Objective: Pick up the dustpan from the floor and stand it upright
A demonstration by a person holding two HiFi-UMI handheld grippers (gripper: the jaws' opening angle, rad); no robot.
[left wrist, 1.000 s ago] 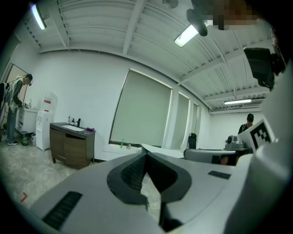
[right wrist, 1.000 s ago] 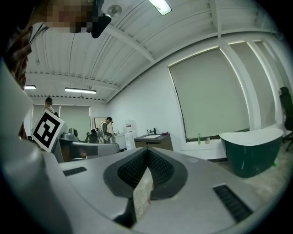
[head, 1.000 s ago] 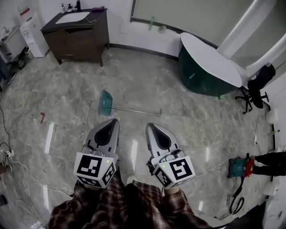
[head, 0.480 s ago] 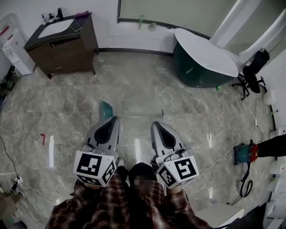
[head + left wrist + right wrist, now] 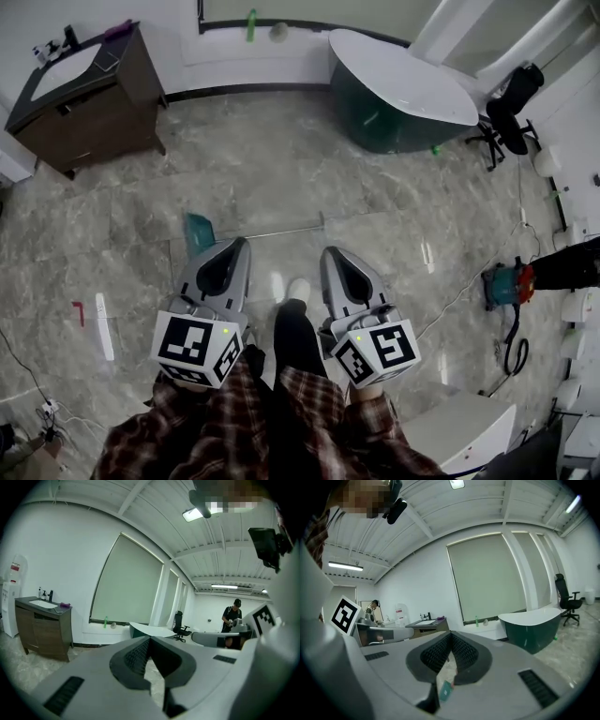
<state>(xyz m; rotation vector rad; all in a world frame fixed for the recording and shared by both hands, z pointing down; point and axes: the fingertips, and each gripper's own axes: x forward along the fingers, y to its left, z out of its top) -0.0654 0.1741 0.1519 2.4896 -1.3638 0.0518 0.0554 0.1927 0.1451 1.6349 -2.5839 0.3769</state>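
Dustpan [image 5: 198,232], teal, lies flat on the floor [image 5: 281,169], not yet lifted. Nearest, at 6 o'clock, left gripper [image 5: 241,244] and right gripper [image 5: 330,251] each have fingers pressed together on nothing. The dustpan rests just beyond the left gripper, at 11 o'clock, with its handle [image 5: 272,230] running toward 3. Farthest are a cabinet [image 5: 84,103] at 10 and a green tub [image 5: 403,94] at 1.

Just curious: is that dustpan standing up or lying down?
Lying down: the dustpan is flat on the floor, handle stretched along it.

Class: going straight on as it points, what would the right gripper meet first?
Probably nothing close: the right gripper would pass above the dustpan handle, then open floor to the wall below the window; depth is unclear.
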